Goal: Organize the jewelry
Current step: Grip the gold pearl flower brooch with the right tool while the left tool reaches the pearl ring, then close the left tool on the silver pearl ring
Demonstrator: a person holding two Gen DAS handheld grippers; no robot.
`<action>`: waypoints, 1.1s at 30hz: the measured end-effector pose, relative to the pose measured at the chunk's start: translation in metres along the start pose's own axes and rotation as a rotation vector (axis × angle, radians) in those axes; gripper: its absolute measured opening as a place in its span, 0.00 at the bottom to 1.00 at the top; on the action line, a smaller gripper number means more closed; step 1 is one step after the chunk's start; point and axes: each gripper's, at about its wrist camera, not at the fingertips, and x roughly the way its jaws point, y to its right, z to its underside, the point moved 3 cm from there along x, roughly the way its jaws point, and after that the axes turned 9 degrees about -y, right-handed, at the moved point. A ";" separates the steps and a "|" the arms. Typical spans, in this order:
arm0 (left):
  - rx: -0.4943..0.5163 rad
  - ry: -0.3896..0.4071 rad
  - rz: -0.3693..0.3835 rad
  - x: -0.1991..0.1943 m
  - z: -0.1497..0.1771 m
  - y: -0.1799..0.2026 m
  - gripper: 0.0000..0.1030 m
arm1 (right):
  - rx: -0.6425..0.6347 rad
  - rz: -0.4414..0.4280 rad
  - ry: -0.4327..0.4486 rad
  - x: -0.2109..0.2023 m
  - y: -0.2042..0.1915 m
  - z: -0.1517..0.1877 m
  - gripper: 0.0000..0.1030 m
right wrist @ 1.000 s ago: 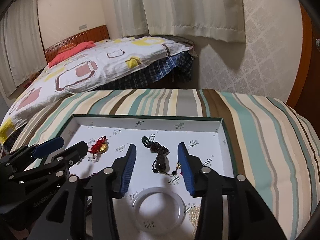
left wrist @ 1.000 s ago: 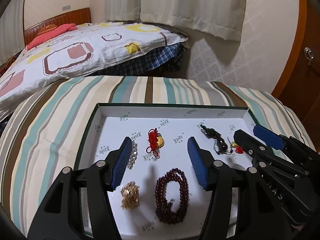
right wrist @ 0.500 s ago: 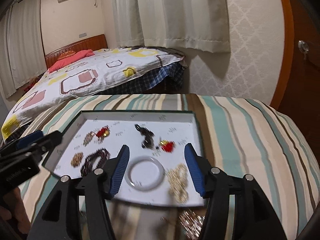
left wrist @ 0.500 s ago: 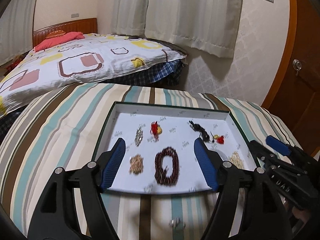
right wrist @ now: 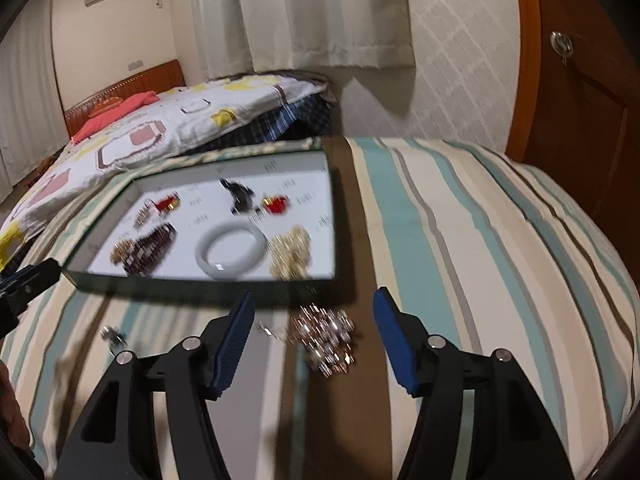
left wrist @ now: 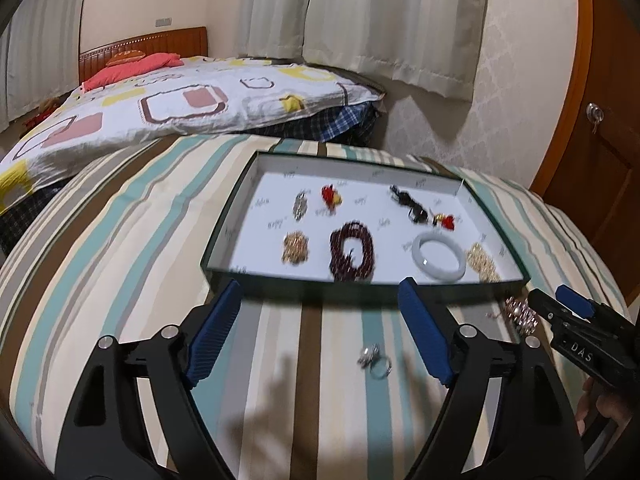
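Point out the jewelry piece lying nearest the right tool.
The sparkly silver bracelet, outside the tray on the striped cloth, right ahead of the opening right tool.

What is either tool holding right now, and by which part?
Nothing is held. The left tool is opening above a ring; the right tool is opening around a sparkly bracelet on the striped cover, without touching it.

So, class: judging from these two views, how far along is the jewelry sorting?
Done: most pieces, including the white bangle and dark red beads, lie in the tray. In hand: nothing; both hand-held grippers, left and right, are opening, empty. Left: the ring and sparkly bracelet on the striped cover.
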 end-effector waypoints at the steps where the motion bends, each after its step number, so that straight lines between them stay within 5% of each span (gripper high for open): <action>1: -0.002 -0.010 -0.004 0.002 0.003 -0.001 0.77 | 0.003 0.000 -0.004 0.002 0.001 0.001 0.61; 14: -0.010 -0.057 0.001 0.017 0.013 -0.001 0.78 | 0.000 0.002 -0.102 0.031 0.003 0.004 0.65; 25: 0.014 -0.080 0.002 0.022 0.019 0.005 0.78 | -0.029 0.007 -0.123 0.031 -0.001 0.010 0.27; 33: 0.049 -0.115 0.015 0.026 0.029 0.012 0.78 | -0.030 -0.032 -0.101 0.022 -0.007 0.010 0.20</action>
